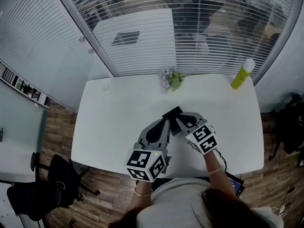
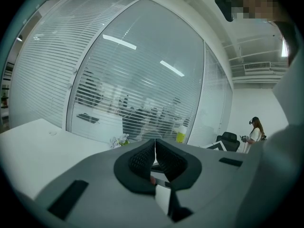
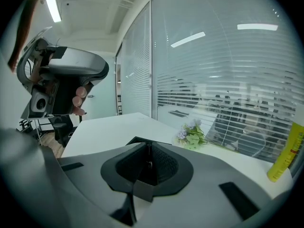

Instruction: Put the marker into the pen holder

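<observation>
A black pen holder (image 1: 173,114) stands on the white table (image 1: 114,122), near the front middle. Both grippers meet at it. My left gripper (image 1: 166,121) is at its left side with the jaws pressed together (image 2: 155,148) and nothing clearly between them; a small reddish spot shows behind them. My right gripper (image 1: 183,121) is at the holder's right side. In the right gripper view its jaws (image 3: 148,152) are shut on a thin dark stick, apparently the marker (image 3: 148,146), standing upright. A corner of the holder (image 3: 135,140) shows just beyond.
A small bunch of flowers (image 1: 169,78) lies at the table's far edge, and a yellow bottle (image 1: 242,74) stands at the far right corner. Glass walls with blinds run behind the table. A black chair (image 1: 59,177) stands on the floor at the left. A person (image 2: 254,129) stands far off.
</observation>
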`<control>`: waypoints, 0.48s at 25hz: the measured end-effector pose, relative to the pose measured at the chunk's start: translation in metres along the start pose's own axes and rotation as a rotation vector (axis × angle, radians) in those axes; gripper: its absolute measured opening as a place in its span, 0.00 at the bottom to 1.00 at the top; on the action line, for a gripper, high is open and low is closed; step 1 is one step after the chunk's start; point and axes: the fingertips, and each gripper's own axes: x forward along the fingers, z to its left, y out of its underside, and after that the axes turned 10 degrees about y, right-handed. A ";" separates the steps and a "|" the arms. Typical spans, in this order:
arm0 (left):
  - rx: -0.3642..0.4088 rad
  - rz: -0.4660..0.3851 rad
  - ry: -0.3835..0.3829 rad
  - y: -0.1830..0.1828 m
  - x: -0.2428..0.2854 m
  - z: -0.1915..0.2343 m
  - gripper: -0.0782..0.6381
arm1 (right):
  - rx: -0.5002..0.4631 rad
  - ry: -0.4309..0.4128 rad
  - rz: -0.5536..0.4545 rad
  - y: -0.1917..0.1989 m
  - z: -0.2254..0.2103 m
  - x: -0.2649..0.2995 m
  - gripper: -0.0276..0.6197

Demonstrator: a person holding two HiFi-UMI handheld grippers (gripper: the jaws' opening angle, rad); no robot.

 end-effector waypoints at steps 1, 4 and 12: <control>0.001 0.001 0.002 0.001 0.000 -0.001 0.14 | -0.002 0.005 0.002 0.001 -0.001 -0.001 0.14; 0.003 0.004 0.007 0.001 0.000 -0.003 0.14 | -0.005 0.020 0.005 0.002 -0.003 -0.002 0.14; 0.009 0.002 0.011 -0.001 0.000 -0.005 0.14 | -0.034 0.050 0.024 0.010 -0.012 -0.005 0.14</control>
